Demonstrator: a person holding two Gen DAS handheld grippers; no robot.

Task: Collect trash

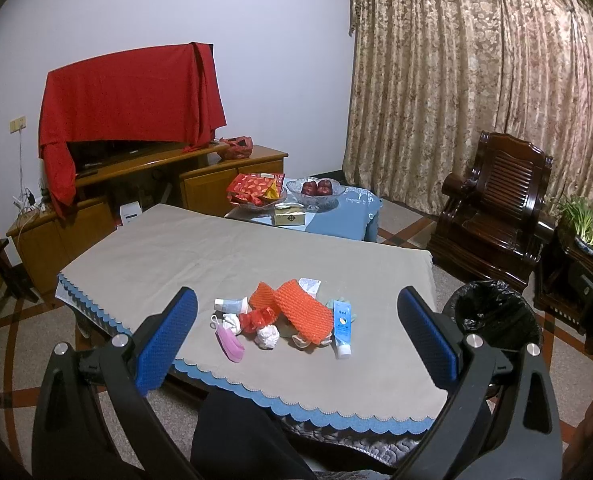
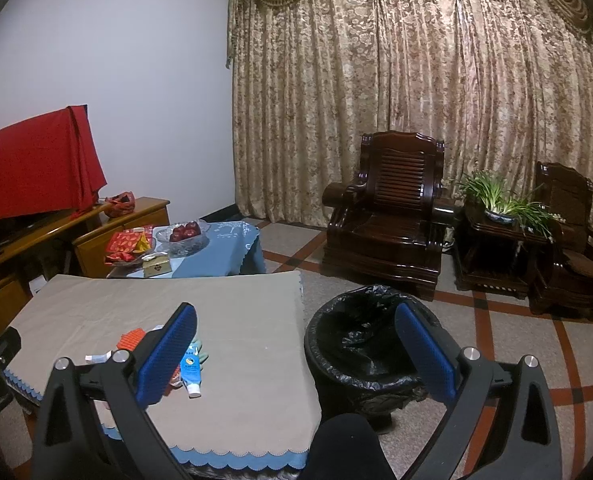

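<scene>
Two hand-held grippers hover short of the work, both with jaws spread wide and nothing between them. Largest in play is the tabletop (image 1: 256,248) under its beige cloth with a blue scalloped edge. Just beside its right corner, on the floor, stands the black-lined bin (image 2: 370,344), mouth open; in the right wrist view the right hand-held gripper (image 2: 296,354) frames it. The left hand-held gripper (image 1: 296,330) points at the litter, which lies in one loose cluster near the front edge of the tabletop, so nothing looks collected yet.

Within the cluster, the orange foam nets (image 1: 302,310) are biggest, overlapping near the middle. The blue-and-white tube (image 1: 342,330) lies at the right end, nearest the bin, cap toward the front edge. A pink mask (image 1: 229,342) lies at the left, a smaller tube (image 1: 229,305) behind it, a red wrapper (image 1: 258,317) in the centre, and two crumpled white tissues (image 1: 267,337) close by.

This reads as the opening approach. The next move calls for lowering one hand-held gripper over a single piece, probably the big tube for the right or the mask for the left, closing on it alone, then carrying it over the bin.
</scene>
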